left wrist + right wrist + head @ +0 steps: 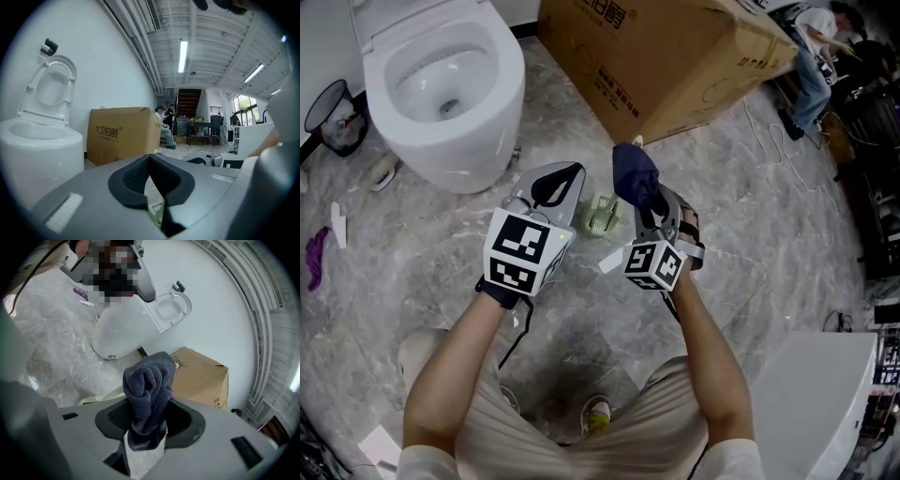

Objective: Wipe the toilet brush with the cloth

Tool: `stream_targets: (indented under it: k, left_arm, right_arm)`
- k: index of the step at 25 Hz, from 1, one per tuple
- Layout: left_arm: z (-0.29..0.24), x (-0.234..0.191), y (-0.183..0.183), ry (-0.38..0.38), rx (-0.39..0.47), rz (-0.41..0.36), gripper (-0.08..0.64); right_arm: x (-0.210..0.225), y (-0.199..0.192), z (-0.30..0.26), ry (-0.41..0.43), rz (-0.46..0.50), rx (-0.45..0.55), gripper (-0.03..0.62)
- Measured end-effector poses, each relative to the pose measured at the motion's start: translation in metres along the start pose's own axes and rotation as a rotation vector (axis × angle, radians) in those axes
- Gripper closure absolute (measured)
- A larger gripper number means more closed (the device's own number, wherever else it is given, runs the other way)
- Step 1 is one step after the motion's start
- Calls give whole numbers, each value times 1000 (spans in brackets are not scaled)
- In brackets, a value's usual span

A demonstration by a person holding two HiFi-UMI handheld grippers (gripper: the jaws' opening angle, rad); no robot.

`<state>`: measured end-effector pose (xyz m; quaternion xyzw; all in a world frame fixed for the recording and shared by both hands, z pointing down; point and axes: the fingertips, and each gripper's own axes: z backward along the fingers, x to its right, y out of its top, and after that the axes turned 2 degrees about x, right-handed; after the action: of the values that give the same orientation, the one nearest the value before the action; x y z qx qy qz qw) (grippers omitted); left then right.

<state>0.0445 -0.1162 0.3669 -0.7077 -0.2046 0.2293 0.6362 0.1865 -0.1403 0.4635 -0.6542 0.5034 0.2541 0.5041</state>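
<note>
My right gripper [645,202] is shut on a bunched dark blue cloth [635,176], which sticks up out of its jaws; the right gripper view shows the cloth [149,394] pinched between the black pads. A pale green and white toilet brush piece [602,214] stands on the floor between the two grippers; I cannot tell brush from holder. Its edge [101,397] shows left of the right jaws. My left gripper [567,178] hangs just left of it, jaws together, holding nothing. In the left gripper view, the left gripper [157,190] points towards the box.
A white toilet [445,89] with its seat up stands at the far left. A large cardboard box [675,56] lies behind the grippers. A wire bin [328,112] and small litter [317,258] lie at the left, a white cabinet [825,394] at the near right.
</note>
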Motion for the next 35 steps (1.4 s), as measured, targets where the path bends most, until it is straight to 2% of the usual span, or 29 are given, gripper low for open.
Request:
stream_targets:
  k: [35]
  left_arm:
    - [2, 4, -4, -8, -37, -24, 560]
  right_arm:
    - [-74, -36, -14, 245, 91, -96, 408]
